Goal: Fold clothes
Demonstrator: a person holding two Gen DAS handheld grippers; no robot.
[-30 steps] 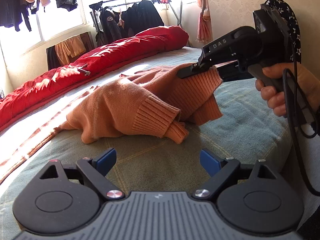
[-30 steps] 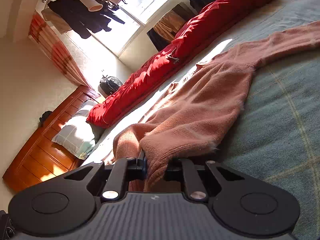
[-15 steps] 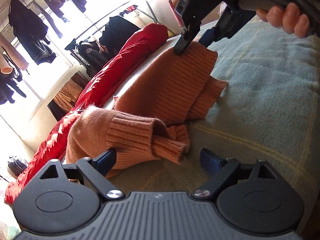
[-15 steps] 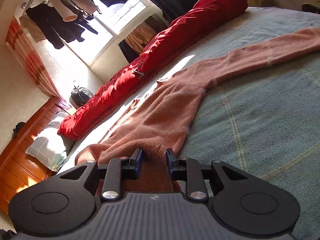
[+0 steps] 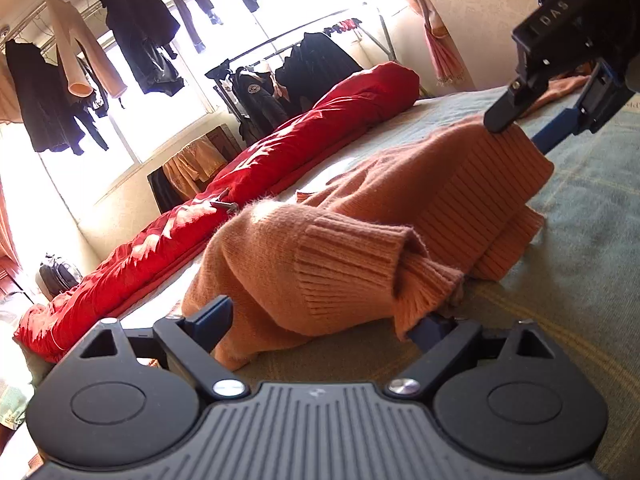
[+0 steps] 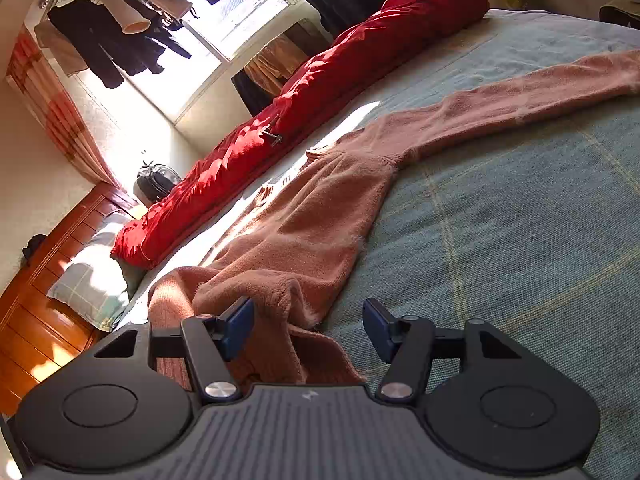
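Observation:
An orange knitted sweater [image 5: 360, 208] lies crumpled on the blue-green checked bed [image 5: 580, 240]. Its ribbed cuff [image 5: 352, 264] rests right in front of my left gripper [image 5: 322, 320], which is open, its blue pads on either side of the bunched sleeve. In the right wrist view the sweater [image 6: 312, 216] stretches away with one sleeve [image 6: 520, 100] laid out to the right. My right gripper [image 6: 310, 332] is open, and the ribbed hem [image 6: 280, 344] lies loose between its pads. From the left wrist view the right gripper [image 5: 518, 133] hovers over the raised hem fold [image 5: 480, 184].
A long red quilt [image 5: 280, 160] runs along the far side of the bed. A pillow [image 6: 88, 276] and wooden headboard [image 6: 48, 312] sit at the left. Dark clothes [image 5: 136, 28] hang by the window, a clothes rack [image 5: 304, 64] stands behind the bed, a backpack [image 6: 158, 180] beside it.
My right gripper has opened and let go of the sweater hem. My left gripper has moved in closer, so the bunched sleeve cuff now lies between its open fingers.

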